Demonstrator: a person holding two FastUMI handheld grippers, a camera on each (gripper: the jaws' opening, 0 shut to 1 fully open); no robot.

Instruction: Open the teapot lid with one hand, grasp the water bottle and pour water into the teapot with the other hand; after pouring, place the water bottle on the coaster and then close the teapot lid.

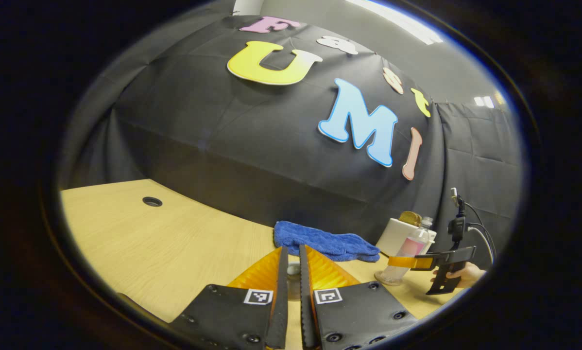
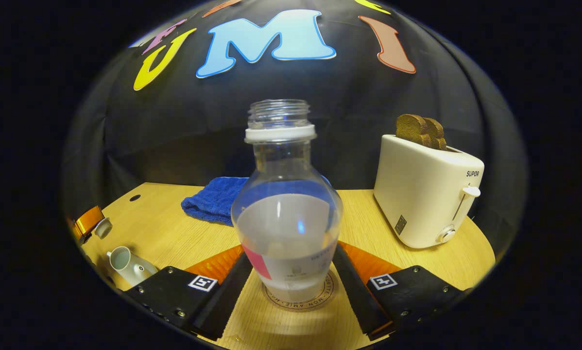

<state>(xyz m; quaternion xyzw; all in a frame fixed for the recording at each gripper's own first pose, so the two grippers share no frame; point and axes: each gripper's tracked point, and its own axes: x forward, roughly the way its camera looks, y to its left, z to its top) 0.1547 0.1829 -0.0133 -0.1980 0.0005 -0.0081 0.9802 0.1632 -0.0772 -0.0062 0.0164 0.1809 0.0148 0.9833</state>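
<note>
In the right gripper view, the clear uncapped plastic water bottle [image 2: 287,209] stands mid-frame on the round printed wooden coaster [image 2: 320,300] on the pale wood worktop [image 2: 164,228]. The crumpled blue towel [image 2: 213,200] lies behind it to the left. The cream two-slot toaster [image 2: 424,194] holding two brown bread slices [image 2: 421,130] stands at right, and the small white ceramic teapot [image 2: 126,262] sits at lower left.
</note>
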